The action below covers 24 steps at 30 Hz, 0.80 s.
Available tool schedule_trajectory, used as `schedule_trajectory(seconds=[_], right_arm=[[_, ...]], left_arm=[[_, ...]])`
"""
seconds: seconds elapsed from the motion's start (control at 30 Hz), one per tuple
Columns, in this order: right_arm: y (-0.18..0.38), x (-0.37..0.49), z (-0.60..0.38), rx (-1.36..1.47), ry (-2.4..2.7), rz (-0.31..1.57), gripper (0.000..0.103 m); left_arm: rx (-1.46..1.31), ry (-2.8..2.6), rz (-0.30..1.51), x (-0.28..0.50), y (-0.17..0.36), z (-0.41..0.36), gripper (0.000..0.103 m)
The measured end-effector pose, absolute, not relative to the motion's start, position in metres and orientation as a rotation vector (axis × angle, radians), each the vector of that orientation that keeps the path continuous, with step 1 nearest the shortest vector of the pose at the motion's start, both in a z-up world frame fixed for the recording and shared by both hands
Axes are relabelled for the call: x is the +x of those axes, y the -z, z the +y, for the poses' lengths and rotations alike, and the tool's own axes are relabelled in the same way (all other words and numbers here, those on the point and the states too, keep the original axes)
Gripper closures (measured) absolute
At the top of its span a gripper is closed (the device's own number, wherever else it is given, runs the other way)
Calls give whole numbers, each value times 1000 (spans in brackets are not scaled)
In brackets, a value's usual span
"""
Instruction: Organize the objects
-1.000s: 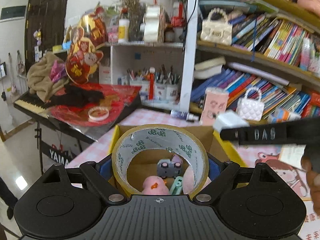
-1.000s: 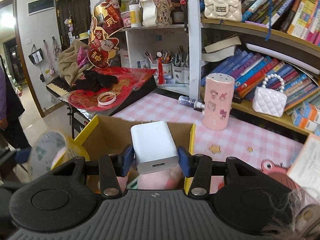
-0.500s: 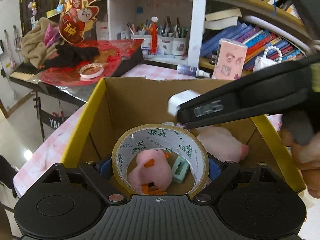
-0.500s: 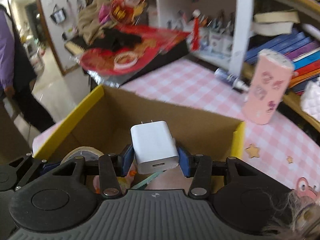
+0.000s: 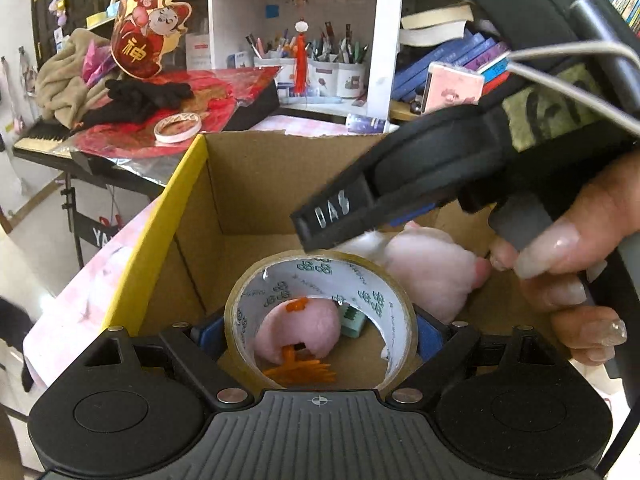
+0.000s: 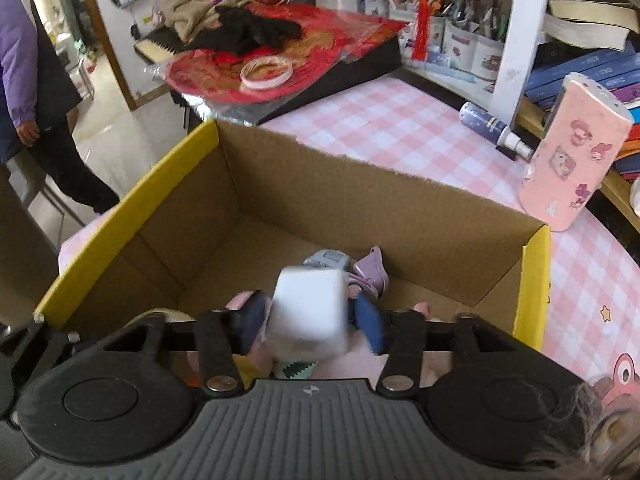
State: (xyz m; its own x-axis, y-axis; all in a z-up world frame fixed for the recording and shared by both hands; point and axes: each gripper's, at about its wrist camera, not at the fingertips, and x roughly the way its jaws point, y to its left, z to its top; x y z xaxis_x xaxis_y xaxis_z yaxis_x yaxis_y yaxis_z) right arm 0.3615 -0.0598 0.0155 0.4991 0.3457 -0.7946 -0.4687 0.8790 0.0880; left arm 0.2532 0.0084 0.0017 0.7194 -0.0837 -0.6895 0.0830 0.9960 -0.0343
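Charger: we see a white, blocky plastic plug-in charger [image 6: 307,314], blurred, between the blue pads of the right gripper [image 6: 310,320], low over the inside of the box.
Right gripper: its blue pads [image 6: 370,322] stand apart from the charger's sides with gaps showing, so we read the jaws as open and not gripping; in the left wrist view its black body [image 5: 400,184] reaches down into the box from the right, held by a hand with long nails.
Tape roll: a wide roll of tan packing tape with a white printed core [image 5: 318,316] sits upright between the fingers of the left gripper [image 5: 318,330].
Left gripper: clamped on the tape roll from both sides, held just inside the near edge of the box.
Box: an open brown cardboard box with yellow-edged flaps [image 6: 132,200] stands on a pink-and-white checked tablecloth [image 6: 400,128].
Box contents: we see a pink plush toy with orange feet [image 5: 300,328] through the roll, a second pale pink plush [image 5: 432,268] to its right, a small green ridged piece [image 5: 352,320] between them, and a small grey and lilac toy [image 6: 360,268] near the far wall.
Beyond the box: a pink cylindrical container with cartoon stickers [image 6: 572,152] stands just past the far right corner; a dark spray bottle [image 6: 492,126] lies near it.
Further off: a small white tape ring [image 6: 266,72] rests on a red sheet.
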Motion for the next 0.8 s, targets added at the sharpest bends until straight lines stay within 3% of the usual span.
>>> schedule_trajectory(seconds=[0.13, 0.3, 0.6, 0.8], right_arm=[[-33, 354, -66, -99, -481, 861, 47], [-55, 334, -84, -42, -416, 787, 45], [-78, 280, -127, 46, -273, 686, 45], [-86, 235, -144, 68, -165, 578, 45]], left_arm=[[-4, 100, 734, 247, -4, 9, 12], [-92, 142, 683, 236, -18, 15, 1], [-165, 130, 580, 207, -29, 26, 1], [-185, 39, 405, 172, -48, 43, 1]])
